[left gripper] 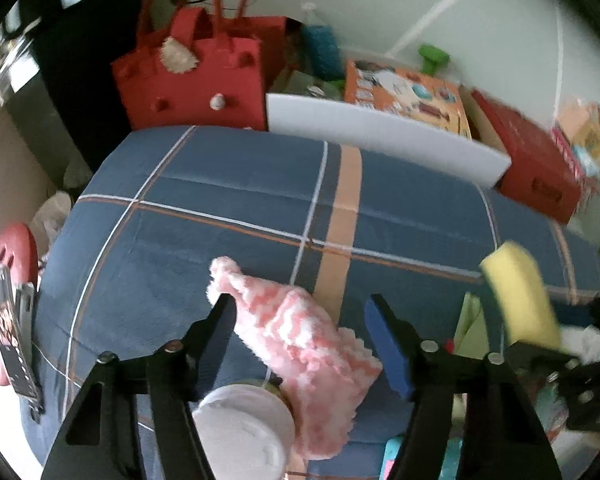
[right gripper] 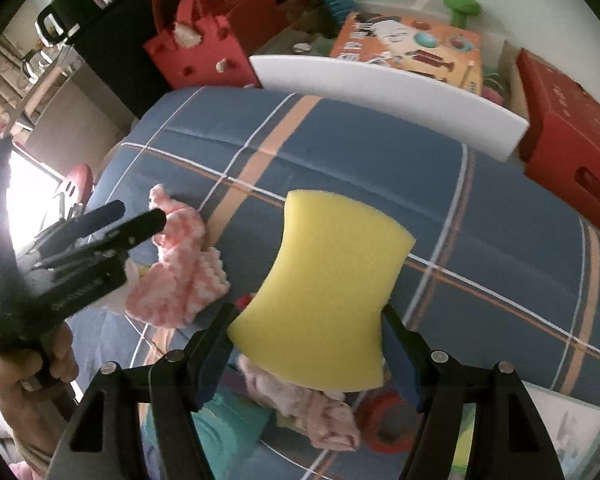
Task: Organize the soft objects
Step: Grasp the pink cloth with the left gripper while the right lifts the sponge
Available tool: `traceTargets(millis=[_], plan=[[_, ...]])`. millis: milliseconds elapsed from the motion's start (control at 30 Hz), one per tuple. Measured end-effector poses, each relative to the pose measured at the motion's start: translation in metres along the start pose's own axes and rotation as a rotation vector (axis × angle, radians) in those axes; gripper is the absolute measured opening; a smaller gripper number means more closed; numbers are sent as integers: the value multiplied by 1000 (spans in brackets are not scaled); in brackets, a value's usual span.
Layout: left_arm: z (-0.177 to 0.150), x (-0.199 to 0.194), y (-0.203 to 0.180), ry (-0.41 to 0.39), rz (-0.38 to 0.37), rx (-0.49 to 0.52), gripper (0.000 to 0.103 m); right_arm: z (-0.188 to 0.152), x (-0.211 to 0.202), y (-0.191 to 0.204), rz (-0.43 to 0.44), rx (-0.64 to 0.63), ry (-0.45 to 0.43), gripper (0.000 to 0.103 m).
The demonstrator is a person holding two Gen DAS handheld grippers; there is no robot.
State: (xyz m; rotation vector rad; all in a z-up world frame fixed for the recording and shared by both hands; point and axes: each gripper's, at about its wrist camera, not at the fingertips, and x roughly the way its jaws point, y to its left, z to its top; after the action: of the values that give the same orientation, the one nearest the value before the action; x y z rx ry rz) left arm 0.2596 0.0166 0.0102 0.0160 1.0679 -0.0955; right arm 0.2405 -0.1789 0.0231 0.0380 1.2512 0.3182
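Yellow sponge held, pink cloth between open jaws

Yellow, waisted foam sponge [right gripper: 324,292] sits clamped between the two pads of my right gripper [right gripper: 308,320], lifted above the blue plaid bedcover [right gripper: 380,168]. My left gripper [left gripper: 300,312] straddles the fuzzy pink-and-white knitted cloth [left gripper: 300,344]; its jaws stand partly open and I see no pad pressing on the cloth. That cloth lies on the bedcover, draped against a white plastic lid [left gripper: 244,428]. A red felt handbag [left gripper: 192,76] and a white foam board [left gripper: 388,136] stand at the far edge.
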Motion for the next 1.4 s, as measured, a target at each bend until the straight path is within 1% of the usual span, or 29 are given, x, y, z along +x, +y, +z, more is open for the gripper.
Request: traceTargets(millis=[67,167,233,367,433,533,733,833,867,900,933,1000,1067,1167,1267,1400], plan=[[-1,5,-11,21,12,40,62,-4,-4,-6,1,13,-12,73],[-2,10,-22,36,-4,64,54,-9,-6,-11,3,16,-20,73],[-3,13,-28,49,-2,85,53,-11,-7,-14,11,18,-25,73],[-8,25,-41,98,60,146,46,-14,-10,-20,21,30,-41,73],[-10,30,-44,122,84,165,46,-15,-11,-23,23,35,-45,73],[-15,40,-49,157,141,211,46,-18,-11,-27,32,45,-50,73],[-20,54,-53,195,184,242,46,-20,-9,-33,38,66,-50,72],[-21,57,-51,198,182,241,46,-21,-9,-35,41,71,-50,72],[-21,58,-51,197,180,241,44,-21,-9,-35,41,74,-50,72],[-20,60,-51,196,180,240,38,-20,-9,-36,42,75,-51,72],[-20,60,-51,195,182,241,35,-20,-9,-36,42,76,-51,72],[-21,62,-52,195,184,248,26,-21,-9,-36,42,77,-51,72],[-21,61,-51,187,189,250,21,-21,-9,-36,43,78,-51,72],[-18,59,-48,163,173,230,11,-21,-9,-37,44,82,-51,72],[-15,55,-46,144,147,207,9,-23,-8,-38,42,87,-48,72],[-10,48,-41,120,81,158,8,-25,-9,-39,37,94,-46,72]])
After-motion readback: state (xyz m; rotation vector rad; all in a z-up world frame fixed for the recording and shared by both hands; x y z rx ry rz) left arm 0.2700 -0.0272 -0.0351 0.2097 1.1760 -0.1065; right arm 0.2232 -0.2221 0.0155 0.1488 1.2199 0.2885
